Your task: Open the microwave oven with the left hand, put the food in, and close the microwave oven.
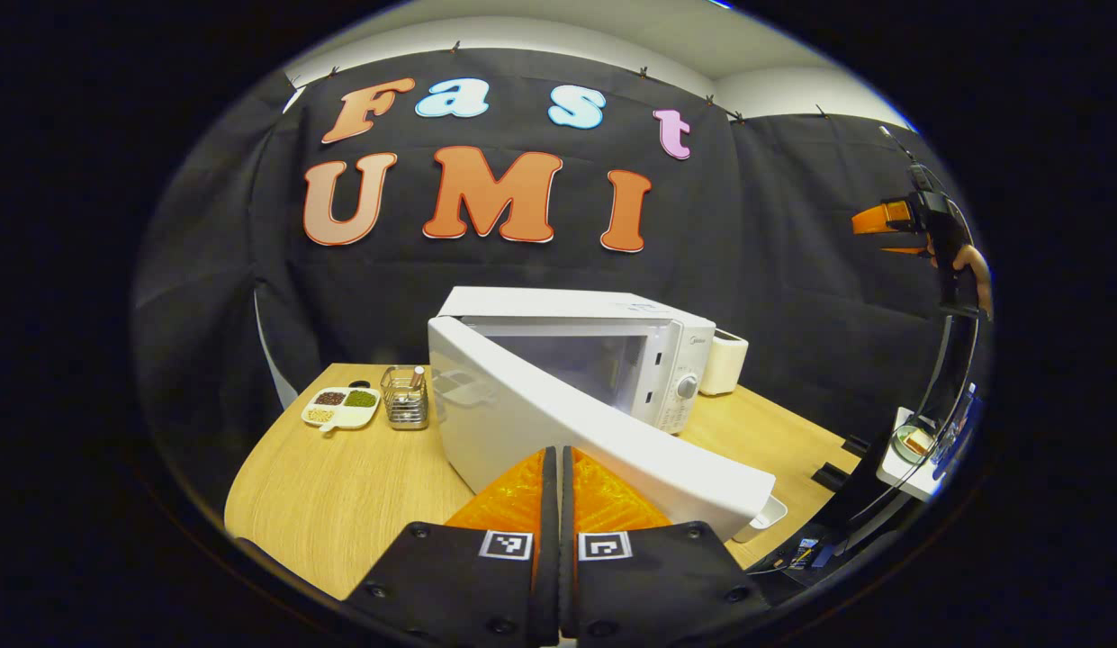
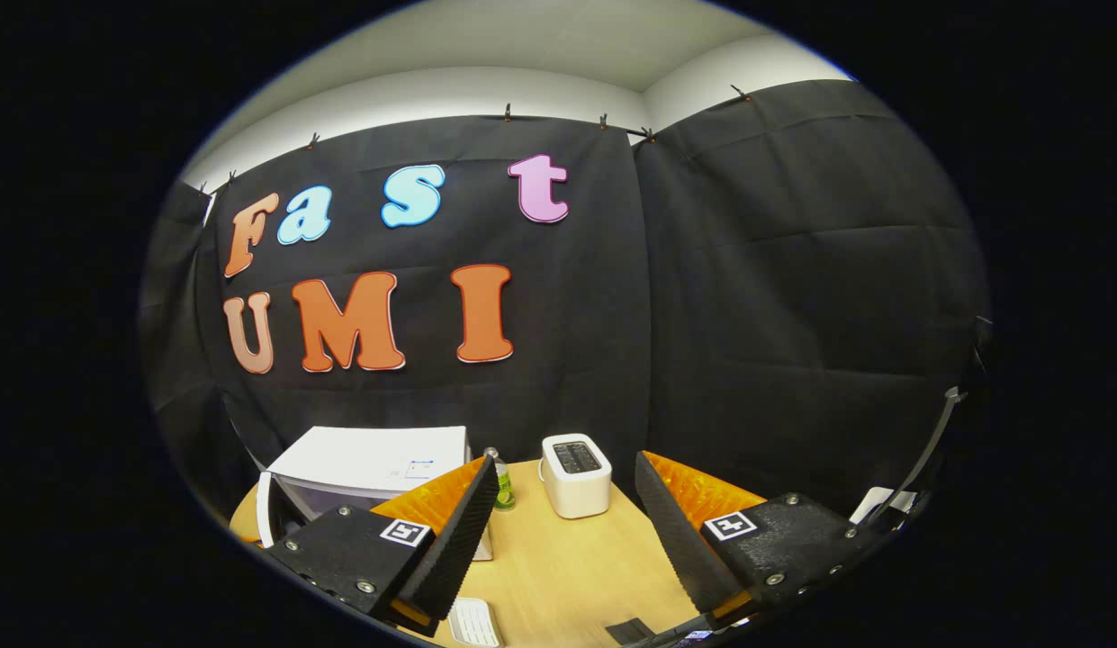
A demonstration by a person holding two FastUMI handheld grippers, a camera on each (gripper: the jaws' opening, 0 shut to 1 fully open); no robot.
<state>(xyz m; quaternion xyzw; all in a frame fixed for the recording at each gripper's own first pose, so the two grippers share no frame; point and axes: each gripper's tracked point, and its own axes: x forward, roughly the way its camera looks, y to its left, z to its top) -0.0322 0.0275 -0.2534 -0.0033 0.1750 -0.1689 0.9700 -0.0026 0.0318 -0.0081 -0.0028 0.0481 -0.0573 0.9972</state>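
Note:
The white microwave (image 1: 603, 310) stands on the wooden table (image 1: 342, 495), and its door (image 1: 522, 409) is swung partly open toward me. My left gripper (image 1: 558, 454) is shut, its tips right up against the door's outer face, nothing visible between them. A small round dish (image 1: 916, 441) holding something brownish rests on a white surface at the far right. My right gripper (image 2: 567, 461) is open and holds nothing, high above the table, with the microwave (image 2: 369, 459) below to its left. In the left gripper view the right gripper (image 1: 882, 229) hangs at the upper right, held by a hand (image 1: 972, 261).
A three-part dish of beans (image 1: 342, 407) and a wire holder (image 1: 405, 398) sit left of the microwave. A white toaster (image 2: 576, 472) and a small green bottle (image 2: 502, 486) stand to its right. A white slotted object (image 2: 472, 621) lies near the table's front edge.

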